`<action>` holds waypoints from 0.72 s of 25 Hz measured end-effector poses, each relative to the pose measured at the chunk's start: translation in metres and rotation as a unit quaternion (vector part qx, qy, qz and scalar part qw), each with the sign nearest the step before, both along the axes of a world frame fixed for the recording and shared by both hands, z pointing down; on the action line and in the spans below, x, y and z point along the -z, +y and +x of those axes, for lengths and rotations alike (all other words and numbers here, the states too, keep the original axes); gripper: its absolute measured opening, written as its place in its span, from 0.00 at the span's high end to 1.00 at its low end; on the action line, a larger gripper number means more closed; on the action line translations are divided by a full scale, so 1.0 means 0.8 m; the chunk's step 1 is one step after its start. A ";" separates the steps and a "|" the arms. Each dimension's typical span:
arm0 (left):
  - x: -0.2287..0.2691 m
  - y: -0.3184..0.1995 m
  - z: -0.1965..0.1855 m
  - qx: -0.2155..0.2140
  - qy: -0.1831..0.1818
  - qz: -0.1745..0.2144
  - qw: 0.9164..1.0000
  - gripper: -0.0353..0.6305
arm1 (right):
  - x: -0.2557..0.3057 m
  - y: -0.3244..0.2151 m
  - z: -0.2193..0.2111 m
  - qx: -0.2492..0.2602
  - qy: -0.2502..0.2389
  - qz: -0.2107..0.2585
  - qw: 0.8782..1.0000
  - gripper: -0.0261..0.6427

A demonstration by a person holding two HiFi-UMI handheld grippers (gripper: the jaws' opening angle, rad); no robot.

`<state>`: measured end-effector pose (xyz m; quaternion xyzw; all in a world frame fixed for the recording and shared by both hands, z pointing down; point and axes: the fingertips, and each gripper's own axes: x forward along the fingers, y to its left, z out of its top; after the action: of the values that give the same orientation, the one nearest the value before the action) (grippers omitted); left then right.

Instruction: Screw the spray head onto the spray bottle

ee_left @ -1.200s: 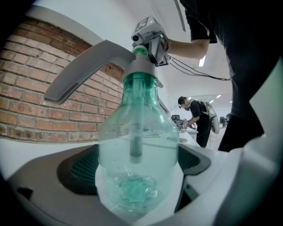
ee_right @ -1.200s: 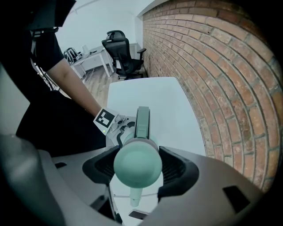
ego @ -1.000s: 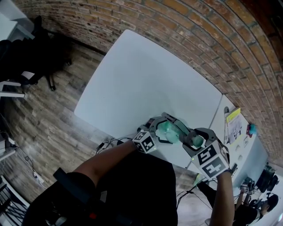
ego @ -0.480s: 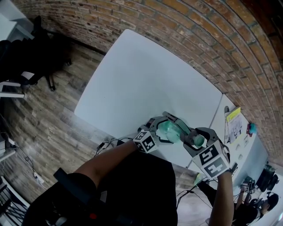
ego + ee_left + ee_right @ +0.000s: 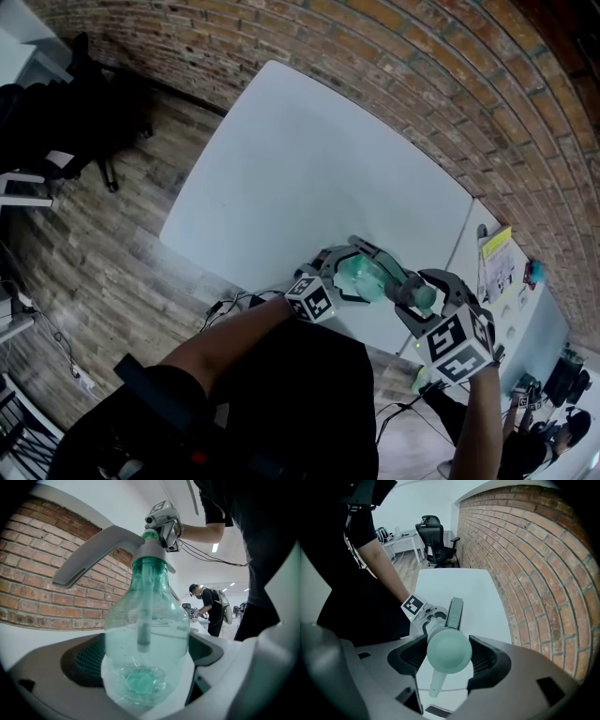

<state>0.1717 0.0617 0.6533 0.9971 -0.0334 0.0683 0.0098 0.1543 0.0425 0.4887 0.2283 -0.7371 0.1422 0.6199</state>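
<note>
Item: clear green plastic spray bottle (image 5: 145, 616), clamped at its base in your left gripper (image 5: 351, 276) over the white table's (image 5: 309, 169) near edge, long axis running straight to your right gripper (image 5: 446, 657), which is closed on the grey-and-green spray head (image 5: 105, 545) sitting on its neck.

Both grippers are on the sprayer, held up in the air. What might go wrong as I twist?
1. The right gripper pinches only the rounded green top of the spray head; it may slip when twisted.
2. The left gripper holds the clear plastic spray bottle low down; it could buckle or spin along.
3. Both are held in the air near the table edge; a slip could drop them.
</note>
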 end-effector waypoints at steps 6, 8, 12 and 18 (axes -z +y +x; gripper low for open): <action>-0.001 0.001 0.001 -0.002 0.000 -0.002 1.000 0.13 | 0.001 0.002 -0.003 0.056 0.020 -0.008 0.998 0.55; -0.001 0.001 0.001 -0.003 -0.002 -0.003 1.000 0.13 | 0.000 0.004 -0.003 0.073 0.028 -0.012 0.997 0.55; -0.002 0.003 0.000 -0.006 -0.006 -0.003 1.000 0.13 | 0.002 0.011 -0.002 0.118 0.039 -0.017 0.992 0.55; -0.001 0.002 0.001 -0.004 -0.007 -0.004 1.000 0.13 | 0.000 0.016 0.009 0.208 0.080 -0.015 0.975 0.55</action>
<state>0.1724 0.0630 0.6540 0.9966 -0.0289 0.0756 0.0131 0.1611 0.0551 0.4891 0.0714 -0.7146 0.0027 0.6959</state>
